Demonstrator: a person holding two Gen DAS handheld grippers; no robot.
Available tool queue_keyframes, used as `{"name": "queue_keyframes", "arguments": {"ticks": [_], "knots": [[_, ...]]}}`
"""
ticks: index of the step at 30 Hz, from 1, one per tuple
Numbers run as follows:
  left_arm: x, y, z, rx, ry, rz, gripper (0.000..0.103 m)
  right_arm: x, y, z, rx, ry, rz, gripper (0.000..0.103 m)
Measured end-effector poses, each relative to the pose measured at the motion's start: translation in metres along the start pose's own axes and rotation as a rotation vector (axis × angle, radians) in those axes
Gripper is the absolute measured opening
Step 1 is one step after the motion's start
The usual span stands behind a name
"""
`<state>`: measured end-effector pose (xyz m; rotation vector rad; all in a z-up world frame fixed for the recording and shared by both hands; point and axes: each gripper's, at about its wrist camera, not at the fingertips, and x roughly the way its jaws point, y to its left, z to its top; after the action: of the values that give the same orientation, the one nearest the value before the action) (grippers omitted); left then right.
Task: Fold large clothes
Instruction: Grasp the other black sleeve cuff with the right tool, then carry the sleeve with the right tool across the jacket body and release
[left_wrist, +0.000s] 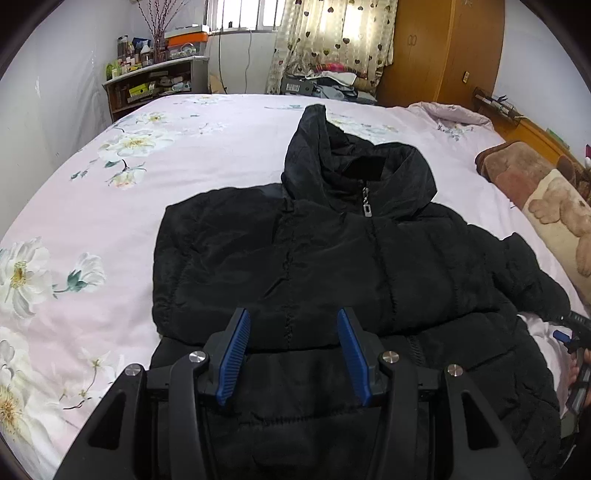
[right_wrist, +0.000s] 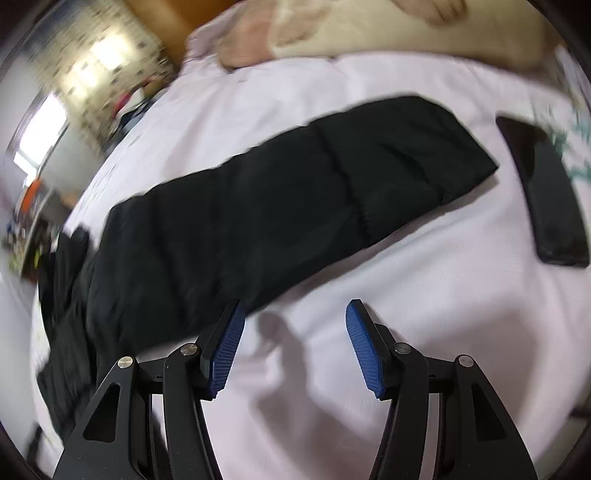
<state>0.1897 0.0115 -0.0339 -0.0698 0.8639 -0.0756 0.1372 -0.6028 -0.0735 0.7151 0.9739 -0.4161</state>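
Observation:
A black hooded puffer jacket (left_wrist: 332, 258) lies front up on the bed, zipped, with its hood pointing to the far side. Its left sleeve looks folded in across the chest. My left gripper (left_wrist: 291, 314) is open over the jacket's lower front, and nothing is pinched between its blue pads. In the blurred right wrist view the other sleeve (right_wrist: 295, 206) lies stretched out on the sheet. My right gripper (right_wrist: 295, 306) is open over bare sheet just beside that sleeve, its left finger at the sleeve's edge. Part of the right gripper (left_wrist: 570, 332) shows by the jacket's right side.
The bed has a pink floral sheet (left_wrist: 110, 206). A bear-print pillow (left_wrist: 557, 214) lies along its right side. A black phone (right_wrist: 546, 192) rests on the sheet past the sleeve's cuff. A cluttered shelf (left_wrist: 155, 81) and a wooden wardrobe (left_wrist: 443, 51) stand beyond the bed.

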Motion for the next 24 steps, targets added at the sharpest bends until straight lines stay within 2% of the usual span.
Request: {"name": "queue_keyframes", "arguments": {"ticks": [6, 7, 8, 9, 11, 16, 20, 24], "knots": [[0.014, 0.002, 0.0, 0.007, 0.024, 0.009, 0.052, 0.016, -0.009, 0.017, 0.096, -0.04, 0.034, 0.058], [0.015, 0.003, 0.0, 0.009, 0.025, 0.01, 0.052, 0.016, -0.009, 0.019, 0.102, -0.053, 0.034, 0.046], [0.016, 0.003, 0.0, 0.009, 0.025, 0.009, 0.052, 0.015, -0.008, 0.021, 0.096, -0.058, 0.026, 0.022], [0.016, 0.005, 0.0, 0.007, 0.024, 0.008, 0.052, 0.014, -0.006, 0.022, 0.092, -0.06, 0.035, 0.013], [0.014, 0.008, 0.0, 0.001, 0.021, 0.007, 0.052, 0.003, 0.003, 0.024, 0.074, -0.077, 0.023, 0.008], [0.003, 0.019, 0.0, -0.025, 0.004, 0.0, 0.052, -0.05, 0.048, 0.031, -0.035, -0.162, 0.06, 0.007], [-0.012, 0.031, 0.001, -0.048, -0.022, -0.003, 0.052, -0.107, 0.104, 0.032, -0.139, -0.241, 0.153, 0.007], [-0.027, 0.044, 0.002, -0.083, -0.05, -0.006, 0.052, -0.142, 0.175, 0.025, -0.268, -0.279, 0.256, 0.007]]}}
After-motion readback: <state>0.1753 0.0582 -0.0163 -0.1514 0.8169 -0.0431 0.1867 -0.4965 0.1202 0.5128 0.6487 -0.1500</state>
